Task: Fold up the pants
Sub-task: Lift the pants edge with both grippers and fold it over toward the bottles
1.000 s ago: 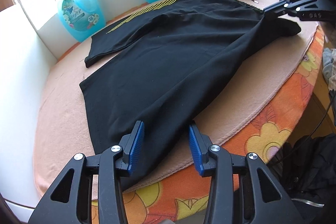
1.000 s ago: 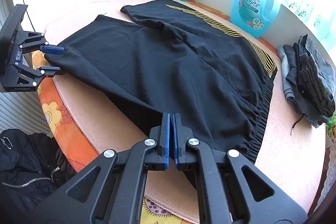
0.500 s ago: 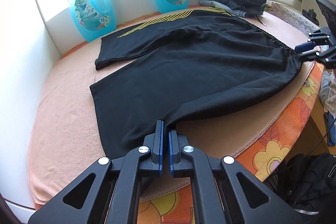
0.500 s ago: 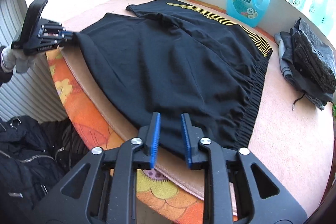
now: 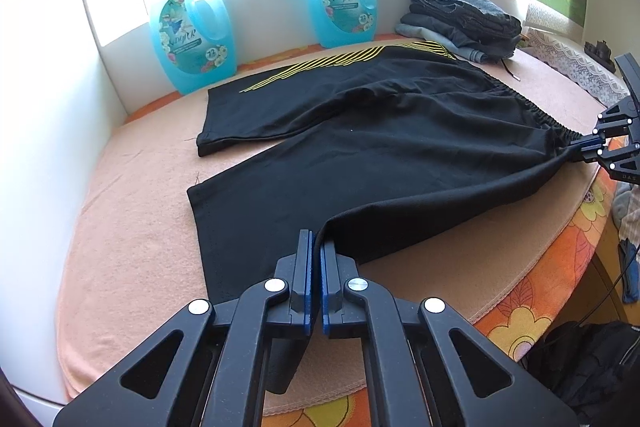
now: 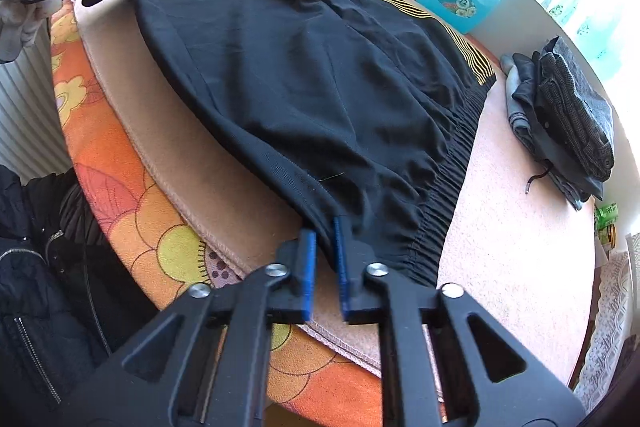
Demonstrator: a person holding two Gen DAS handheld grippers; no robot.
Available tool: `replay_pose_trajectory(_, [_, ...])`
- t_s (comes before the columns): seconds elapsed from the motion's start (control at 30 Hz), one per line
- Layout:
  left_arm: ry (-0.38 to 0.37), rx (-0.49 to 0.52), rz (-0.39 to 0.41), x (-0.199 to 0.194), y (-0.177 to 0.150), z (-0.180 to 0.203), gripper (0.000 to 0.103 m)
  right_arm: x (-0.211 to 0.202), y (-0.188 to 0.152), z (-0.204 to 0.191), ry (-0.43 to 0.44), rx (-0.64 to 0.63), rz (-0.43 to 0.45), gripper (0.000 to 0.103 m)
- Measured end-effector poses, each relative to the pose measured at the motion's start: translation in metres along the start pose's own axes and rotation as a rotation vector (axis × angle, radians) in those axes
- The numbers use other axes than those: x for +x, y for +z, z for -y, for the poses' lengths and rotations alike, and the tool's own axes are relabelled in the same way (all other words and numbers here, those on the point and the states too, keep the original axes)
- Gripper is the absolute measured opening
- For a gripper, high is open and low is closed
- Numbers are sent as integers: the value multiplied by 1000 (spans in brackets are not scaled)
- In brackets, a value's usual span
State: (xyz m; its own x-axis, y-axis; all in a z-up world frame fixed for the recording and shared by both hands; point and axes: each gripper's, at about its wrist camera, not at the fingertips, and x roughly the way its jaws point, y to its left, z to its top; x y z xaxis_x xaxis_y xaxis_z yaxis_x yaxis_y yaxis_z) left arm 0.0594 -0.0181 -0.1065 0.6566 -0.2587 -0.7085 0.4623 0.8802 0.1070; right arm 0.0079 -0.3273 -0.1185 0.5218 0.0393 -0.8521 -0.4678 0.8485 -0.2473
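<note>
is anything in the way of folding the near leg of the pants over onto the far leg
Nothing visible blocks it. The left hand-held gripper pinches the near leg's hem and the right hand-held gripper has the waistband corner between its fingers. The far leg lies flat and bare. The detergent bottles and folded clothes sit beyond the pants.

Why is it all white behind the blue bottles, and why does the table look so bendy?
Left wrist view: sunlight from the window washes the wall above the blue bottles to plain white glare, and the fisheye lens curves the table edge. Right wrist view: the same glare fills the top right, the black pants stay sharp, and the dark corners are the lens rim.
</note>
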Motion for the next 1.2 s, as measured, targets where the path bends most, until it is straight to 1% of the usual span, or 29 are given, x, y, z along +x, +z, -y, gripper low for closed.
replay_pose_trajectory(0.1, [7, -10, 15, -1, 4, -2, 2, -8, 8, 7, -35, 34, 39, 5])
replay_pose_trajectory(0.23, [21, -15, 53, -3, 16, -5, 1, -21, 25, 14, -103, 59, 97, 3])
replay_pose_trajectory(0.3, [24, -22, 76, -4, 26, -8, 1, -25, 35, 17, -143, 70, 122, 2])
replay_pose_trajectory(0.4, [34, -25, 117, -5, 42, -13, 1, -28, 55, 25, -175, 89, 153, 2])
replay_pose_trajectory(0.53, [60, -15, 151, -3, 60, -19, 1, -28, 78, 28, -243, 74, 192, 2])
replay_pose_trajectory(0.6, [65, -26, 163, 0, 68, -24, 1, -28, 89, 32, -248, 89, 205, 1])
replay_pose_trajectory(0.63, [63, -41, 170, 1, 72, -28, 1, -27, 95, 35, -253, 91, 211, 1])
replay_pose_trajectory(0.7, [68, -67, 185, 4, 80, -36, 1, -27, 106, 40, -292, 86, 229, 1])
replay_pose_trajectory(0.77, [64, -110, 213, 5, 88, -46, 1, -27, 119, 50, -300, 105, 246, 1])
replay_pose_trajectory(0.8, [54, -148, 238, 5, 93, -53, 1, -27, 125, 56, -297, 118, 256, 1])
replay_pose_trajectory(0.9, [58, -259, 318, 10, 106, -70, 1, -26, 147, 71, -313, 139, 281, 1])
replay_pose_trajectory(0.97, [70, -293, 343, 19, 116, -76, 1, -22, 163, 80, -322, 145, 290, 1])
replay_pose_trajectory(1.03, [85, -305, 352, 31, 129, -80, 1, -15, 178, 88, -331, 145, 284, 1])
replay_pose_trajectory(1.13, [67, -336, 347, 50, 148, -93, 1, -1, 199, 97, -345, 134, 279, 1])
replay_pose_trajectory(1.2, [70, -342, 339, 62, 160, -101, 1, 9, 212, 105, -352, 134, 276, 1])
